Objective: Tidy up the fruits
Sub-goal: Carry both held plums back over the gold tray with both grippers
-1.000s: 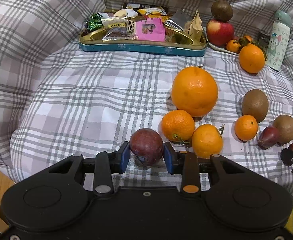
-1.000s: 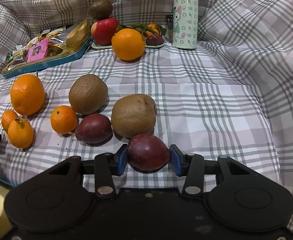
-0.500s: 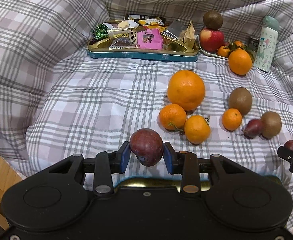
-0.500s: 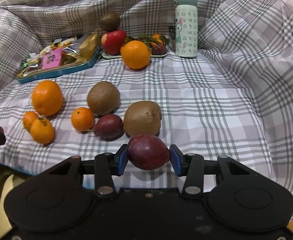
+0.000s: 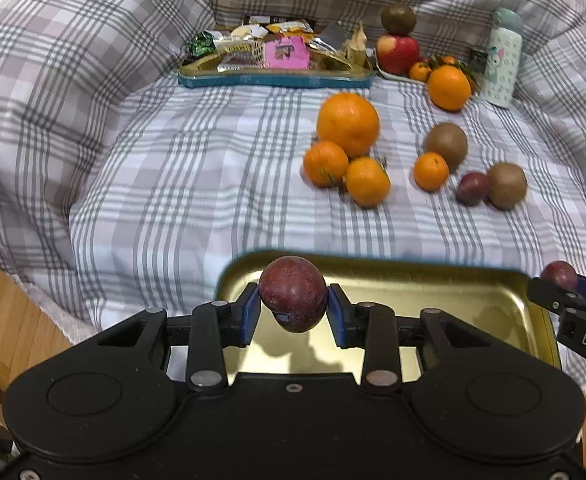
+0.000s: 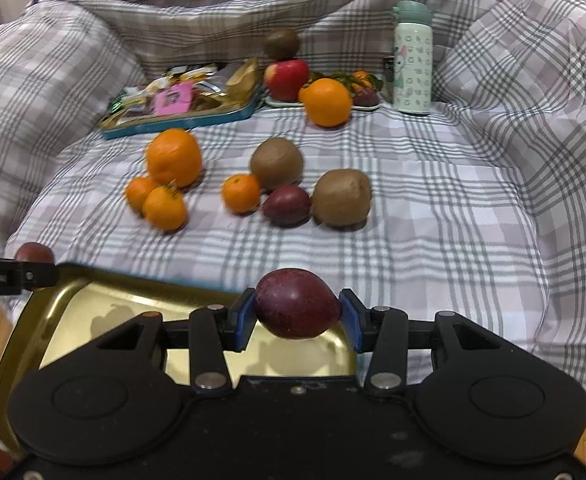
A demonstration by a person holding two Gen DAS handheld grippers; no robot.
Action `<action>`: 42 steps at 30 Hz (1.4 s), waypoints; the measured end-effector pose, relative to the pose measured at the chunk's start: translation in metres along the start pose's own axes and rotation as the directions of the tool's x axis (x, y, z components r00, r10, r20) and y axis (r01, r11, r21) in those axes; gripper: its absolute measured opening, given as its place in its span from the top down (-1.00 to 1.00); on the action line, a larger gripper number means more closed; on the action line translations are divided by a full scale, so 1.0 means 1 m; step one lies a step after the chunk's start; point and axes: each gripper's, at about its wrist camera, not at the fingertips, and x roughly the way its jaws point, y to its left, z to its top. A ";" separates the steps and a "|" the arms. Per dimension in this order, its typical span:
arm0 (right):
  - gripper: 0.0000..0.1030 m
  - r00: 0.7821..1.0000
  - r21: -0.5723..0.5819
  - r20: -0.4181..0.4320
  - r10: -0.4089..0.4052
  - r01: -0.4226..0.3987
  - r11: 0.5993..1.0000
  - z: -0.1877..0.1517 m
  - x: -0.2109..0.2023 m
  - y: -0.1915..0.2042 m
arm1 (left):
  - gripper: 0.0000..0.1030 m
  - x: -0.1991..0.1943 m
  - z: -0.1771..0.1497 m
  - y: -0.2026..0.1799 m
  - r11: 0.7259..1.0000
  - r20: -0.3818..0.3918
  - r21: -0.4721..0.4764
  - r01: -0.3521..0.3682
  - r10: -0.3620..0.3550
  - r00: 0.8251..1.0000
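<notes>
Progress stood at an early stage, judging by the gold tray [image 5: 445, 300], whose shiny floor showed only reflections and shadows and no fruit lying in it. Nearest the cameras, the left hand-held gripper [image 5: 293, 314] was clenched on a round purple passion fruit [image 5: 292, 298], held above the tray's left part, while the right hand-held gripper [image 6: 297, 320] was grasping a second, more oval passion fruit [image 6: 297, 302] over the tray's right edge. Neither fruit was yet set down, so the first two deliveries seemed only moments from done.

Beyond the tray, on the checked bed cover [image 5: 173, 184], loose fruit was left to gather: a third passion fruit [image 6: 287, 208] touching a kiwi [image 6: 343, 197], a small mandarin [image 6: 241, 193] beside another kiwi [image 6: 278, 163], and two mandarins [image 5: 347, 170] against a large orange [image 5: 348, 123]. Farther from the tray lay another orange [image 6: 327, 102] next to a plate with an apple [image 6: 287, 78] and a kiwi on top.

Farthest from the tray sat a teal tin of snack packets [image 5: 273, 54] and a pale cartoon-print bottle [image 6: 412, 60]; their printing was too small to read. The only legible writing was "DAS", cut off, on the right tool seen from the left camera
</notes>
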 end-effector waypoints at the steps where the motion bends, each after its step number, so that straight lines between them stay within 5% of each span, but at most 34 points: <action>1: 0.09 1.000 -0.005 -0.003 0.006 -0.006 1.000 -0.004 -0.003 0.002 | 0.14 -0.002 -0.004 -0.001 1.000 -0.003 0.002 0.002 -0.002 1.000; 16: 0.09 0.998 -0.009 -0.030 0.060 -0.061 0.998 -0.049 -0.040 0.015 | 0.14 -0.016 -0.055 -0.013 1.000 -0.052 0.014 -0.006 0.006 0.999; 42: 0.09 0.981 -0.014 -0.161 0.105 -0.109 0.994 -0.080 -0.039 0.020 | 0.13 -0.011 -0.082 -0.008 1.000 -0.145 -0.018 0.023 -0.025 0.989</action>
